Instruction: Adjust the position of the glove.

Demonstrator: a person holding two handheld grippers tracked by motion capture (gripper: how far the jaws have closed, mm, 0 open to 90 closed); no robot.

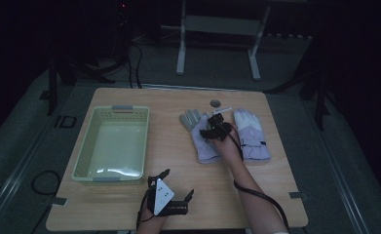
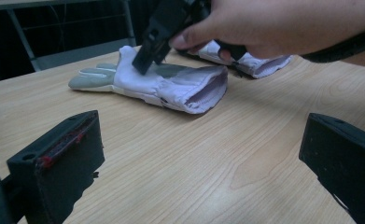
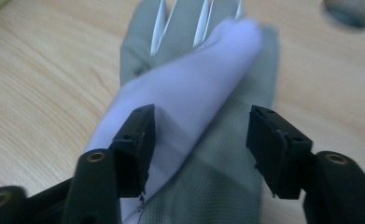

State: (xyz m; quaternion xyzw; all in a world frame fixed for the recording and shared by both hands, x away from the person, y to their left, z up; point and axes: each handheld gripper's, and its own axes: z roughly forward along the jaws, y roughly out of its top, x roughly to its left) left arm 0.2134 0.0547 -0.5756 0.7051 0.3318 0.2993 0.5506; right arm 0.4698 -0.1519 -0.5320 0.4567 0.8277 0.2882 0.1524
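Two lilac and grey gloves lie flat on the wooden table [image 1: 178, 209]. The left glove [image 1: 200, 141] has its cuff toward me, and the right glove [image 1: 250, 134] lies beside it. My right gripper [image 1: 212, 127] points down onto the left glove. In the right gripper view its jaws [image 3: 199, 144] stand apart over the glove [image 3: 194, 84], with a lilac fold and grey fabric between them; I see no firm pinch. My left gripper [image 1: 178, 183] rests near the table's front edge, wide open and holding nothing [image 2: 203, 158]. From there the left glove [image 2: 171, 84] lies ahead under the right hand.
A pale green plastic basket [image 1: 83, 156] stands on the left half of the table, with nothing in it. A round grey cable hole [image 1: 215, 103] sits near the far edge behind the gloves. A metal stand's legs [image 1: 180, 48] are on the floor beyond the table.
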